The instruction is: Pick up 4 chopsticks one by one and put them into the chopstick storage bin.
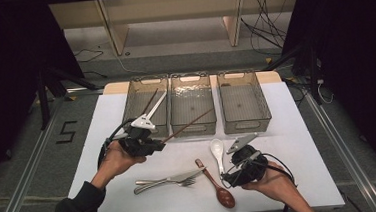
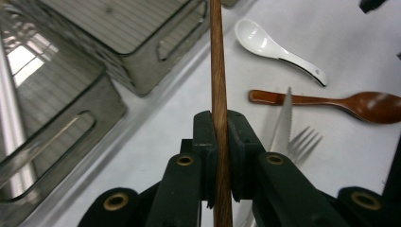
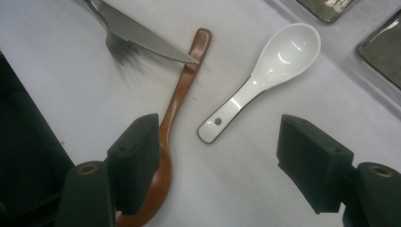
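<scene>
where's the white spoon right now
In the high view the white spoon lies on the table right of centre, between the wooden spoon and the right gripper, before the middle bin.

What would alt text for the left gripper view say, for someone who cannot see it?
The left gripper has its two black jaws clamped on a brown wooden chopstick that runs straight up the picture. Clear plastic bins stand at the left; at the right, a white spoon, a wooden spoon, a knife and a fork lie on the white table.
</scene>
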`<move>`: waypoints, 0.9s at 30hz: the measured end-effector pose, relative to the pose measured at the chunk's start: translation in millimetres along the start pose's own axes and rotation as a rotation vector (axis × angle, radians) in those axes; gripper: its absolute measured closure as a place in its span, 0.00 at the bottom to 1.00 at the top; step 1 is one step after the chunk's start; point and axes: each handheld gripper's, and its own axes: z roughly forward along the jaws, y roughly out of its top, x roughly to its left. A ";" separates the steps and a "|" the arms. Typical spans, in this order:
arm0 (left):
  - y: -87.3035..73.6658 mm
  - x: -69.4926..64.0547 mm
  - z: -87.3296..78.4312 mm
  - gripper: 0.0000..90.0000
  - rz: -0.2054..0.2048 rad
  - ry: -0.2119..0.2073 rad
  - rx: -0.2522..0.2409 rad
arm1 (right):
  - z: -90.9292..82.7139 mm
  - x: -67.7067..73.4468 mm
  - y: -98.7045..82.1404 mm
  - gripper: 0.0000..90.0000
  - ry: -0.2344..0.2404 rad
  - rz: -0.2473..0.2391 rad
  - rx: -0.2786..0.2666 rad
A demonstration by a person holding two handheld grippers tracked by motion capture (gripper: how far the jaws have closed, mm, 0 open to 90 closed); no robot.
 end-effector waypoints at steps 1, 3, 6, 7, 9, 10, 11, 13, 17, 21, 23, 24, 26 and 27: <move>-0.8 2.3 -1.1 0.92 -0.010 0.012 -0.006 | 0.3 -0.5 -0.2 0.35 0.002 0.000 0.001; -2.9 8.6 -4.5 0.92 -0.024 0.033 -0.011 | 1.4 -0.8 -0.2 0.35 -0.002 0.005 0.007; -6.7 17.1 -10.8 0.92 -0.056 0.062 -0.033 | 1.8 -1.0 0.1 0.34 -0.004 0.012 0.008; -7.6 19.6 -13.1 0.92 -0.065 0.071 -0.038 | 1.8 -1.0 0.4 0.33 -0.005 0.018 0.007; -8.5 24.4 -16.6 0.92 -0.084 0.084 -0.046 | 2.0 -1.0 0.5 0.32 -0.007 0.017 0.007; -9.1 27.0 -17.7 0.92 -0.094 0.090 -0.052 | 2.0 -0.8 0.3 0.32 -0.008 0.019 0.009; -9.9 29.2 -18.2 0.92 -0.111 0.090 -0.059 | 2.0 -0.5 0.0 0.32 -0.007 0.020 0.010; -11.4 34.1 -19.3 0.92 -0.126 0.096 -0.061 | 2.4 -0.7 -0.6 0.32 -0.007 0.016 0.012; -14.0 42.4 -20.2 0.92 -0.161 0.116 -0.068 | 3.3 -1.3 -1.2 0.32 -0.005 0.021 0.017; -15.1 51.8 -22.1 0.92 -0.197 0.136 -0.075 | 4.0 -1.8 -1.1 0.32 -0.005 0.020 0.020; -15.5 57.7 -22.2 0.92 -0.217 0.137 -0.083 | 4.4 -1.4 -1.5 0.32 -0.004 0.019 0.025; -15.7 60.8 -22.0 0.92 -0.230 0.137 -0.085 | 4.7 -1.3 -1.8 0.32 -0.004 0.018 0.026; -16.3 67.2 -21.2 0.92 -0.248 0.147 -0.087 | 4.8 -1.4 -2.2 0.32 -0.005 0.017 0.025; -16.4 70.3 -21.1 0.92 -0.256 0.153 -0.087 | 4.6 -1.2 -2.4 0.32 -0.005 0.022 0.026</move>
